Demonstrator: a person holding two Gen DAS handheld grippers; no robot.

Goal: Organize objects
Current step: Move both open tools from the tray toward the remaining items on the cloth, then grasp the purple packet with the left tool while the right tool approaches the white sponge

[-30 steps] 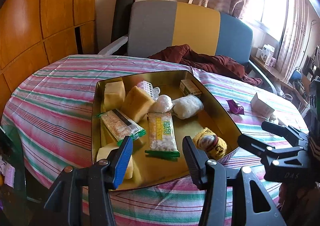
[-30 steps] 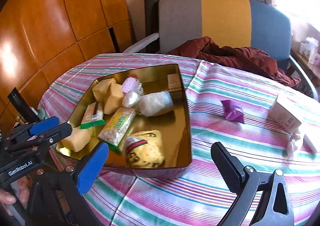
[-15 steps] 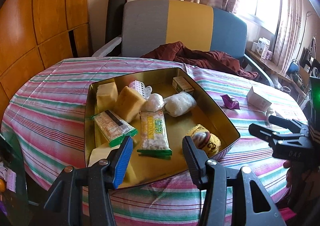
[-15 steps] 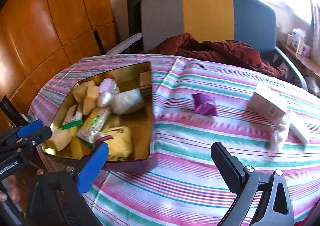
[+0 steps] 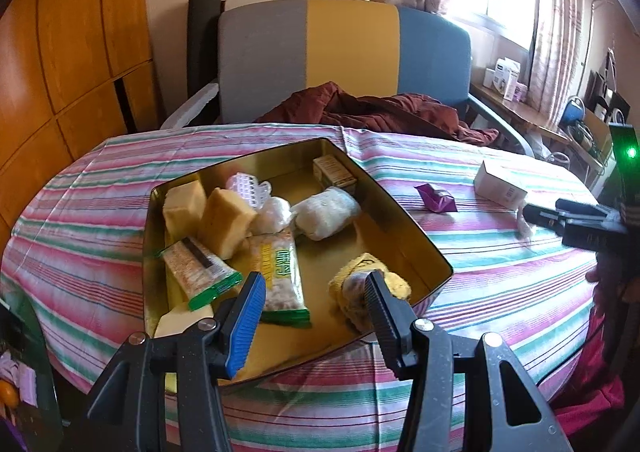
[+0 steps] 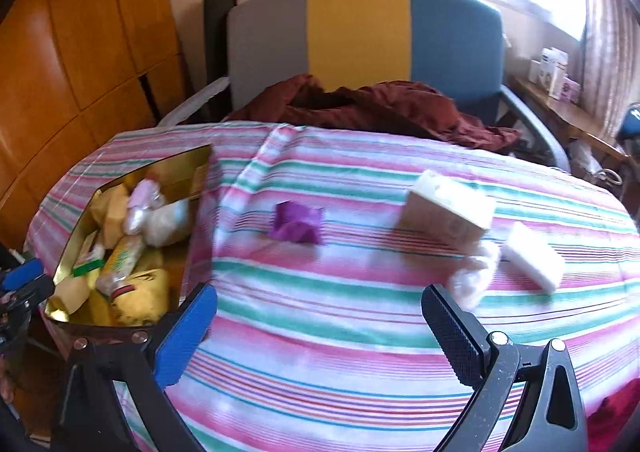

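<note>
A gold tin (image 5: 404,208) on the striped tablecloth holds several snack packs, yellow sponges and white bags; it also shows in the right wrist view (image 6: 64,272). My left gripper (image 5: 314,292) is open and empty over the tin's near edge. My right gripper (image 6: 320,316) is open and empty above the cloth, right of the tin; it shows at the right in the left wrist view (image 5: 560,214). A purple packet (image 6: 296,222), a white box (image 6: 448,208), a crumpled white bag (image 6: 474,276) and a white pack (image 6: 532,260) lie on the cloth beyond it.
A grey, yellow and blue chair (image 6: 360,48) stands behind the table with a dark red cloth (image 6: 384,108) on its seat. Wooden panelling (image 5: 60,52) is at the left. A side shelf with boxes (image 5: 506,80) stands by the window at the right.
My right gripper has swung to the right, away from the tin and toward the loose items on the cloth. My left gripper has drawn back a little from the tin.
</note>
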